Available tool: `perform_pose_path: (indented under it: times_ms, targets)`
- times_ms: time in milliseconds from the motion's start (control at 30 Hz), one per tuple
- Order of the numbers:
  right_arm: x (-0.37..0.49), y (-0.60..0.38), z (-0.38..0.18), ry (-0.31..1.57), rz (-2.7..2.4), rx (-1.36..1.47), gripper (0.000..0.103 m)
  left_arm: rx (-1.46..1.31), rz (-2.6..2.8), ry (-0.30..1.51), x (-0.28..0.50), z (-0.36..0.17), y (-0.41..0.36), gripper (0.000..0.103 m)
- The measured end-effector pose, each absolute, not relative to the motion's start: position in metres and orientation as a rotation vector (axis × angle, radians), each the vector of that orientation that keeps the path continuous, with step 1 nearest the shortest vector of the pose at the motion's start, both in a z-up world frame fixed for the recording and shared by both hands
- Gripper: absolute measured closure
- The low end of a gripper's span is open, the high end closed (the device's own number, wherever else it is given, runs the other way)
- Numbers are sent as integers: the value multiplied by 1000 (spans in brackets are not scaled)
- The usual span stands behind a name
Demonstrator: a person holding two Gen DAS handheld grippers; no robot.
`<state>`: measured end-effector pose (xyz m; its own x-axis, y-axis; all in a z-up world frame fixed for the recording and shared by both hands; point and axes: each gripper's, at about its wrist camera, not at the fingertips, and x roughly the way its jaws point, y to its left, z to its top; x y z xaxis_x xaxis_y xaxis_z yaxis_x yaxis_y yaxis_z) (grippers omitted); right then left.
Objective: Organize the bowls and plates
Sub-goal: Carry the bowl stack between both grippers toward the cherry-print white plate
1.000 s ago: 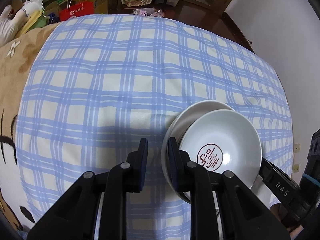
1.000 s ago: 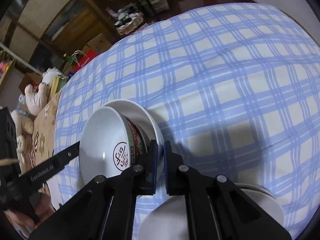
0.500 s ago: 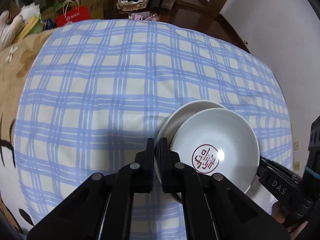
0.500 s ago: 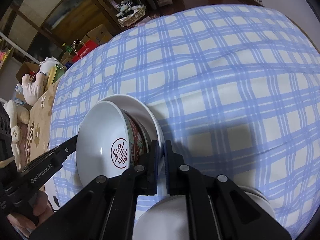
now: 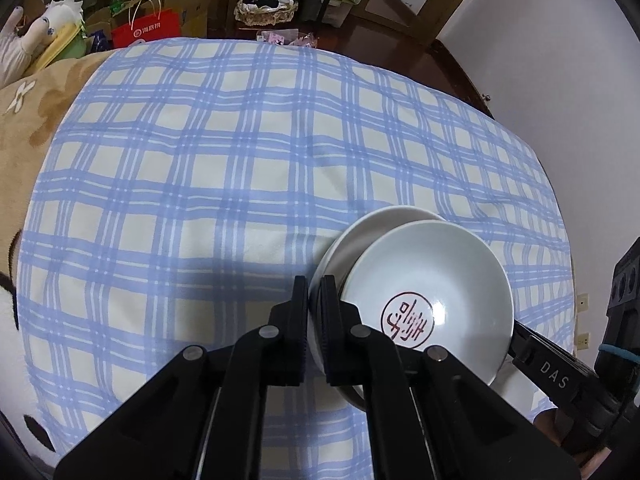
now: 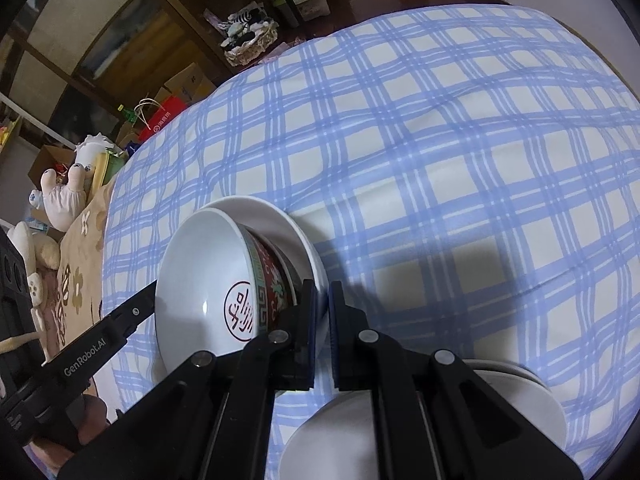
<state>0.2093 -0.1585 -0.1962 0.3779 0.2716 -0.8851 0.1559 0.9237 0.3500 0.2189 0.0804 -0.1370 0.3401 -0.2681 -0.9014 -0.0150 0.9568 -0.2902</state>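
Left wrist view: the left gripper (image 5: 314, 312) has just been closing and now pinches the left rim of a white plate (image 5: 352, 236), which shows between its fingers (image 5: 299, 320). A white bowl (image 5: 430, 296) with a red seal mark sits in that plate. The right gripper (image 5: 516, 330) reaches the stack's right edge. The stack is at the near right of the blue checked cloth (image 5: 200, 184) covering the counter; the far and left parts of the cloth lie open, ending left at a tan blanket (image 5: 32, 112).

Right wrist view: the right gripper (image 6: 322, 320) is clenched on the plate's (image 6: 280, 216) right rim. The bowl (image 6: 200, 280) shows a red patterned outside. The left gripper (image 6: 150, 300) meets its left edge. More white dishes (image 6: 520, 392) lie at the near right. The cloth (image 6: 440, 140) beyond is open up to its far edge.
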Motion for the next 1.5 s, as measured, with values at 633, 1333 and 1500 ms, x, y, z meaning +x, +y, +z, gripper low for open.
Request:
perform_pose_path:
  times_ms: [633,1333,1500]
  targets:
    - [210,-149,-185,1214,115,299,95,-269,-163,1214,213,-127,82,100]
    - [169,-162,-132,1164,69,271,96,-262,-256,1131,171,-85,71,100]
    - [142,-179,-124,1151,52,283,96,-246,-297,1112,150,-74,55,100]
